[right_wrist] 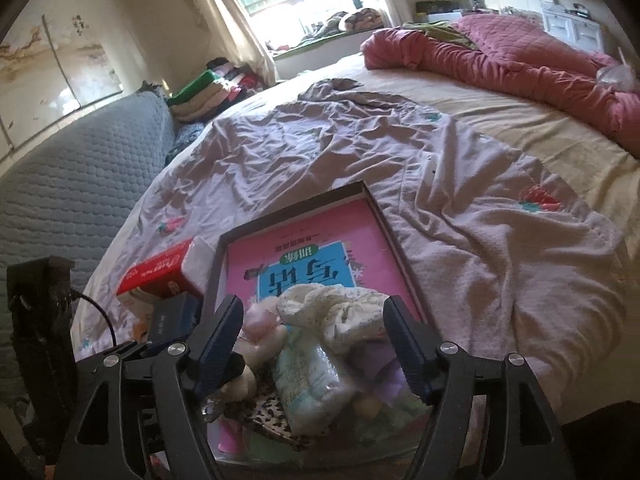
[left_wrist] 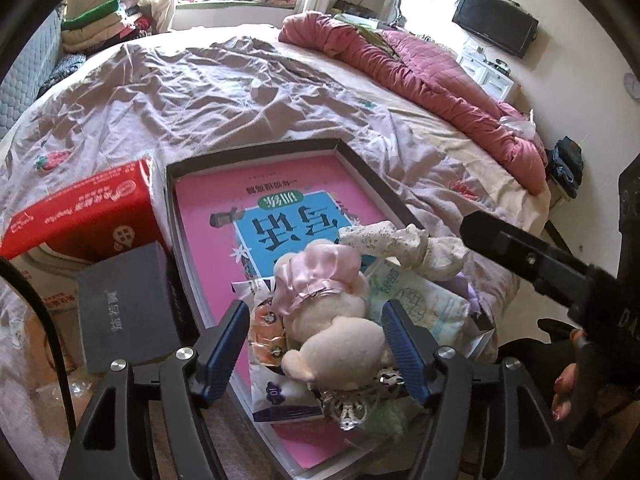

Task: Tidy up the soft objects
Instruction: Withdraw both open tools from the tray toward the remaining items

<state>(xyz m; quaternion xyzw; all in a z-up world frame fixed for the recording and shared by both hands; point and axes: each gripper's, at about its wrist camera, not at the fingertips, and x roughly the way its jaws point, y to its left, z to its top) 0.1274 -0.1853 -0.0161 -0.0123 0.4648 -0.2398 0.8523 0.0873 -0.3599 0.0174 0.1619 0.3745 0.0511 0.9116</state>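
Observation:
A shallow dark box with a pink book inside lies on the bed. A pile of soft things sits at its near end: a cream plush toy in a pink dress, a white floral cloth, a pale green tissue pack and small packets. My left gripper is open, its fingers on either side of the plush toy. My right gripper is open over the floral cloth and tissue pack; it also shows at the right of the left wrist view.
A red tissue box and a dark grey box lie left of the tray. A wrinkled lilac sheet covers the bed. A red quilt is bunched at the far right. Folded clothes are stacked far left.

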